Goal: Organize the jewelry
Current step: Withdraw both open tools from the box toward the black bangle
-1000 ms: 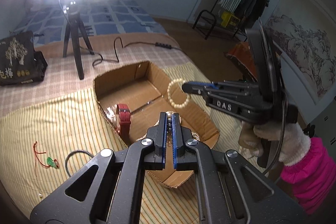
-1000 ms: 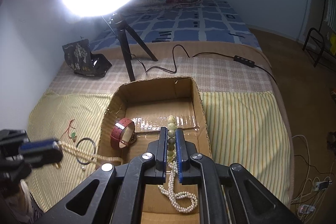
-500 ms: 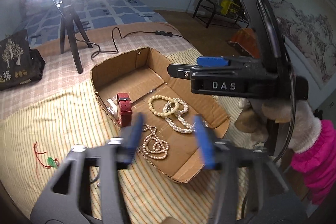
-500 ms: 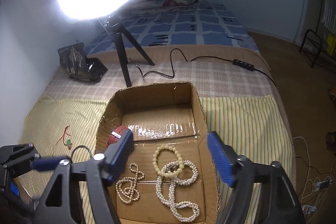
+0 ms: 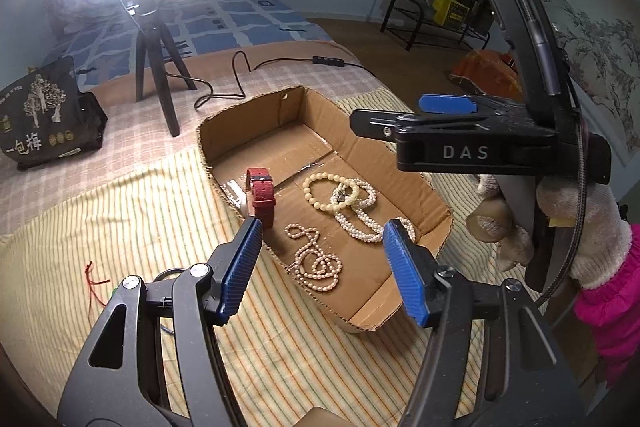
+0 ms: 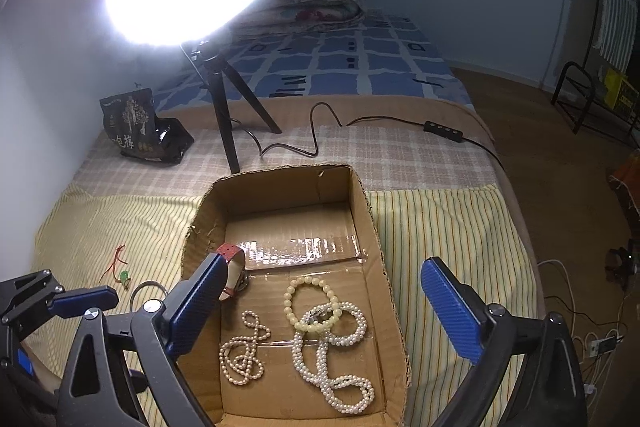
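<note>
An open cardboard box sits on a striped cloth. Inside lie a red watch, a cream bead bracelet, a white pearl necklace and a pinkish pearl necklace. My left gripper is open and empty above the box's near left edge. My right gripper is open and empty above the box; it also shows in the left wrist view. A red cord with a green pendant and a dark bangle lie on the cloth to the left.
A ring light on a black tripod stands behind the box, its cable trailing right. A black snack bag sits at the back left. The bed edge drops to the floor at the right.
Both grippers were shut on strings of beads over the box. They opened and let the bracelet and necklaces fall into the box, then drew back a little.
</note>
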Available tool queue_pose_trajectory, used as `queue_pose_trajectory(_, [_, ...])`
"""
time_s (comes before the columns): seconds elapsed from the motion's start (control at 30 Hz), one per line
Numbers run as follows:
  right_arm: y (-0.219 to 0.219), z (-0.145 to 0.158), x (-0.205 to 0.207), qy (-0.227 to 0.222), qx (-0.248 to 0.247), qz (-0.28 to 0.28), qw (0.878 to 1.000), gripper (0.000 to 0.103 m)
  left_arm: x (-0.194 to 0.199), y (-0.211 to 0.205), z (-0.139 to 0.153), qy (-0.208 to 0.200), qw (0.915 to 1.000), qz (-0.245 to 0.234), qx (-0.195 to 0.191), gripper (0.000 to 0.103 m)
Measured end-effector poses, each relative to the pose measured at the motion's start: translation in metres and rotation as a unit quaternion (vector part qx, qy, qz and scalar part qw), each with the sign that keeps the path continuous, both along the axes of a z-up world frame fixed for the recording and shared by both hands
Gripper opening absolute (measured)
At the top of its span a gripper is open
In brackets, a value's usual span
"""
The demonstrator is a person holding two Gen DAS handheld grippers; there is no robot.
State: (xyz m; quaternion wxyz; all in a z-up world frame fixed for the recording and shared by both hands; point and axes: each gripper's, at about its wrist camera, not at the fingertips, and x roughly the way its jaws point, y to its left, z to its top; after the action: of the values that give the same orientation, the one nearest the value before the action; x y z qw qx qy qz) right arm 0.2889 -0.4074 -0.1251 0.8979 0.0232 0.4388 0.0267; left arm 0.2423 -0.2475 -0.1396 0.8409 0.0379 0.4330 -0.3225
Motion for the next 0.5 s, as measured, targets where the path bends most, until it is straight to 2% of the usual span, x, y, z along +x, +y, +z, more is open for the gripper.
queue_pose_trajectory(0.5, [0.029,0.023,-0.024,-0.017,-0.003,0.012,1.0,0.099,-0.004,0.062,0.021,-0.016,0.9991,0.036,-0.012,0.065])
